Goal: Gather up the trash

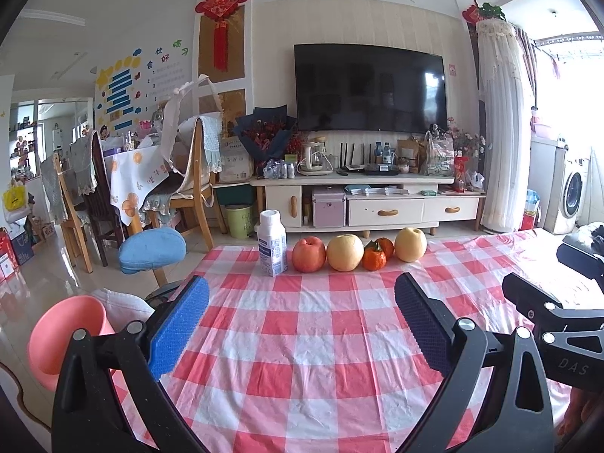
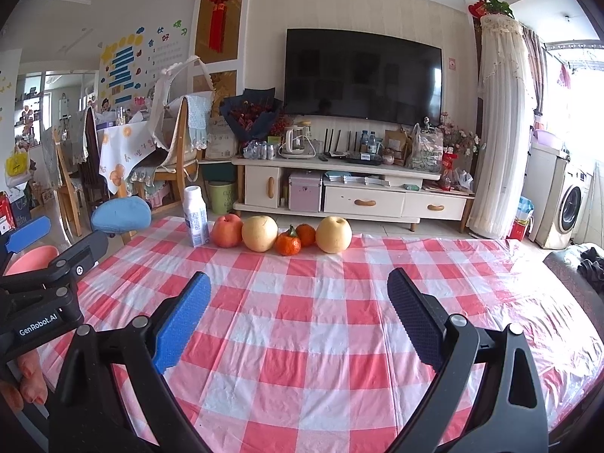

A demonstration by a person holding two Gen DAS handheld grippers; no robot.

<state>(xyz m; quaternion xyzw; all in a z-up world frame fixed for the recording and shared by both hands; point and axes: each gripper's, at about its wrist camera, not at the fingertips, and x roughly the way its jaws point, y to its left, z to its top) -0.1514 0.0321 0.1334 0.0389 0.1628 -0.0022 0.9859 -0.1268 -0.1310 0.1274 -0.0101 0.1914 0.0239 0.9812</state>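
A white milk carton (image 1: 272, 243) with a round cap stands at the far edge of the red-and-white checked table (image 1: 302, 339). It also shows in the right wrist view (image 2: 196, 216). My left gripper (image 1: 302, 298) is open and empty, held over the near part of the table, well short of the carton. My right gripper (image 2: 298, 294) is open and empty, beside the left one. A pink bin (image 1: 66, 336) stands on the floor off the table's left edge, close to my left gripper.
A red apple (image 1: 308, 254), two yellow pears (image 1: 345, 252), (image 1: 410, 244) and two tangerines (image 1: 375, 258) line the far edge right of the carton. A blue-seated stool (image 1: 153, 249), chairs, a green bin (image 1: 240, 220) and a TV cabinet (image 1: 362, 204) stand beyond.
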